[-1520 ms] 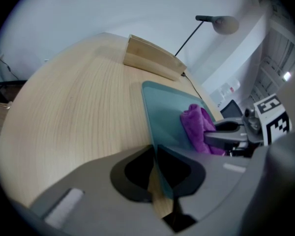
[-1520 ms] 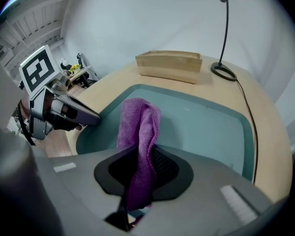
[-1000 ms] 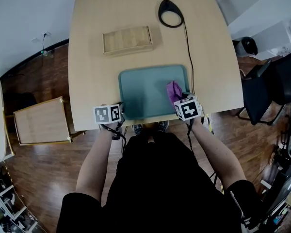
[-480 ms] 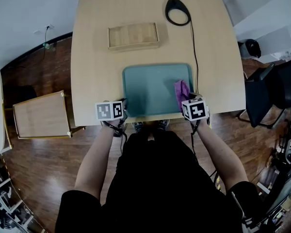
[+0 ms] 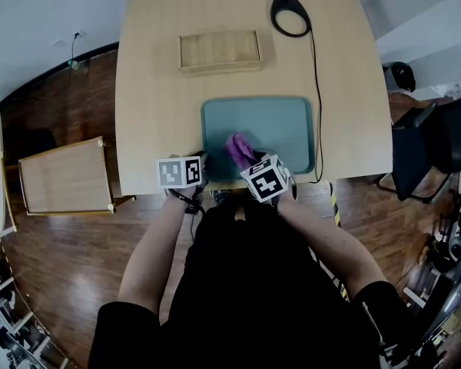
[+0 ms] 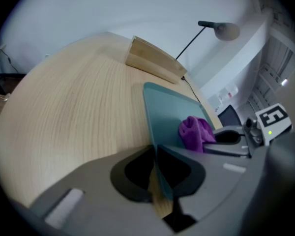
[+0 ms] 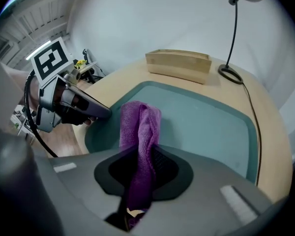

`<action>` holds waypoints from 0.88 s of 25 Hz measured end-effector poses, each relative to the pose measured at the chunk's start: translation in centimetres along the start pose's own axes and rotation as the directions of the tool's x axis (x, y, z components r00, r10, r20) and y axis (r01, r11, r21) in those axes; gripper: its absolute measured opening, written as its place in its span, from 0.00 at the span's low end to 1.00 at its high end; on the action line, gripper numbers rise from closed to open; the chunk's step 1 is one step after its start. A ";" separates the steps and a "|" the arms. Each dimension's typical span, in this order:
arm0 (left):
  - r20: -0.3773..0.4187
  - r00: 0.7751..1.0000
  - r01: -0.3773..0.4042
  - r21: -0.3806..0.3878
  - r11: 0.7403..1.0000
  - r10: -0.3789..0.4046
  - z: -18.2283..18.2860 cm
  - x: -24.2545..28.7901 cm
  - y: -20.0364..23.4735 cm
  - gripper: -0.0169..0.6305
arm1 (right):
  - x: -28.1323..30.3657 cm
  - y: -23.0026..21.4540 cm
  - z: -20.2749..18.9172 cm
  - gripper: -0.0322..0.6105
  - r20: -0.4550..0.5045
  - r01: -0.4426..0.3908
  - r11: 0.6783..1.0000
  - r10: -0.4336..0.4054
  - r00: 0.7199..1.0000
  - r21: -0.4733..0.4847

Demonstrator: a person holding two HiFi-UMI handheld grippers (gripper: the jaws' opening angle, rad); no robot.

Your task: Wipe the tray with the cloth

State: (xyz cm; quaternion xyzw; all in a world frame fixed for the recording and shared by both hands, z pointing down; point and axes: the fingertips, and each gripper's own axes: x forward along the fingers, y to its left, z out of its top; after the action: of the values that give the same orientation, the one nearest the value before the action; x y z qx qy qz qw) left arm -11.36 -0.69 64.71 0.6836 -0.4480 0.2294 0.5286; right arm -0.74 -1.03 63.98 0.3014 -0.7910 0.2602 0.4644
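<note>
A teal tray (image 5: 276, 125) lies on the light wooden table (image 5: 154, 91), close to its near edge. My left gripper (image 5: 202, 162) is shut on the tray's near left rim (image 6: 148, 113); its jaws have just eased open a little, with the rim still pinched between them. A purple cloth (image 5: 237, 149) sits bunched on the tray's near left part, with my right gripper (image 5: 250, 164) shut on it. In the right gripper view the cloth (image 7: 140, 127) runs up between the jaws and folds over onto the tray (image 7: 211, 127).
A shallow wooden box (image 5: 220, 50) lies beyond the tray. A black lamp base (image 5: 290, 13) stands at the far right, and its cable (image 5: 317, 91) runs along the tray's right side. A low wooden cabinet (image 5: 65, 184) stands on the floor at the left, a dark chair (image 5: 434, 141) at the right.
My right gripper has slid the cloth leftward along the tray's near part, from the right side to left of the middle. The left gripper has kept its hold on the rim.
</note>
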 end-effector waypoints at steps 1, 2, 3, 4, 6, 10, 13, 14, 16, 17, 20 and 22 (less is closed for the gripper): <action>0.003 1.000 0.002 0.001 1.000 -0.002 0.0 0.0 0.0 0.11 | 0.2 0.7 0.3 0.14 0.001 -0.010 1.000 0.010 1.000 0.005; 0.005 1.000 0.003 0.001 1.000 -0.003 0.0 -0.1 -0.1 0.11 | 0.3 1.3 0.6 0.14 0.002 -0.019 1.000 0.019 1.000 0.013; 0.008 1.000 0.005 0.002 1.000 -0.005 0.0 -0.1 -0.1 0.11 | 0.5 1.9 0.9 0.14 0.004 -0.030 0.999 0.030 1.000 0.024; 0.010 1.000 0.008 0.003 1.000 -0.008 0.0 -0.1 -0.2 0.11 | 0.8 2.6 1.2 0.14 0.005 -0.043 0.998 0.043 0.999 0.037; 0.014 1.000 0.015 0.006 1.000 -0.015 0.1 -0.1 -0.2 0.11 | 1.4 4.1 1.8 0.14 0.009 -0.074 0.996 0.074 0.997 0.055; 0.012 1.000 0.026 0.008 1.000 -0.026 0.1 0.0 -0.2 0.11 | 2.0 6.4 3.0 0.14 0.004 -0.079 0.996 0.080 0.997 -0.048; 0.010 0.999 0.033 0.009 0.999 -0.033 0.0 -0.1 0.0 0.11 | 1.8 6.5 2.8 0.14 -0.004 -0.075 0.990 0.075 0.997 -0.117; 0.010 0.999 0.034 0.009 0.999 -0.034 0.0 -0.1 0.0 0.11 | 1.7 6.1 2.6 0.14 -0.008 -0.079 0.991 0.079 0.997 -0.108; 0.012 0.999 0.034 0.007 0.999 -0.034 0.0 -0.1 0.0 0.11 | 1.4 5.1 2.1 0.14 -0.011 -0.078 0.994 0.077 0.997 -0.073; 0.012 0.999 0.031 0.006 0.999 -0.032 -0.1 -0.1 0.1 0.11 | 1.2 4.5 1.8 0.14 -0.009 -0.071 0.996 0.071 0.997 -0.056; 0.011 1.000 0.024 0.005 1.000 -0.024 -0.1 -0.1 0.2 0.11 | 0.4 2.4 0.6 0.14 0.000 -0.031 0.999 0.031 1.000 -0.029; 0.009 1.000 0.022 0.003 1.000 -0.022 0.0 0.0 0.3 0.11 | -0.5 0.5 -0.5 0.14 0.001 -0.002 1.000 0.002 1.000 -0.019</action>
State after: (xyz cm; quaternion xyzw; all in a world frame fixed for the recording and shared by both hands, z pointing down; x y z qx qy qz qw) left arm -11.60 -0.66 64.83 0.6902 -0.4425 0.2211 0.5281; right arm -0.65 -0.19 63.73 0.2964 -0.7941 0.2529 0.4665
